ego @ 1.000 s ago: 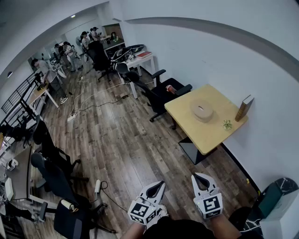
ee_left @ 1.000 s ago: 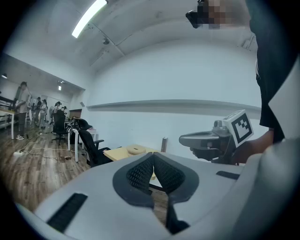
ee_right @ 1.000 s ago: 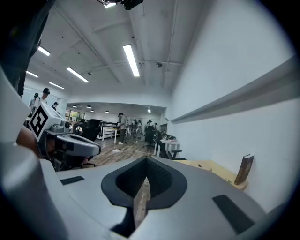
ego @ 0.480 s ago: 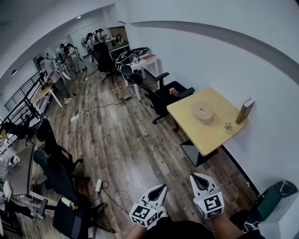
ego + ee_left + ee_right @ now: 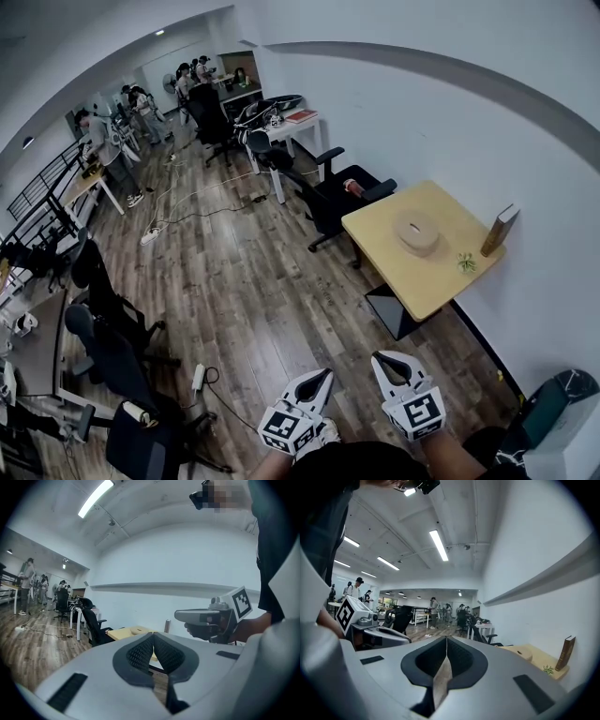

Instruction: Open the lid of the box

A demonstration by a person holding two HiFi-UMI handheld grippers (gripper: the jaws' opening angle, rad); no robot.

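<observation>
Round lidded box (image 5: 416, 231) at the middle of the yellow table (image 5: 394, 274), with a small plant (image 5: 466, 262) and an upright book (image 5: 500, 230) toward the table's wall side. Left gripper (image 5: 322, 375) and right gripper (image 5: 382, 360) are well apart from the table, each with jaws pressed together and nothing between them. The box looks light and stiff. Its lid is probably best pinched across its rim while the base is steadied.
</observation>
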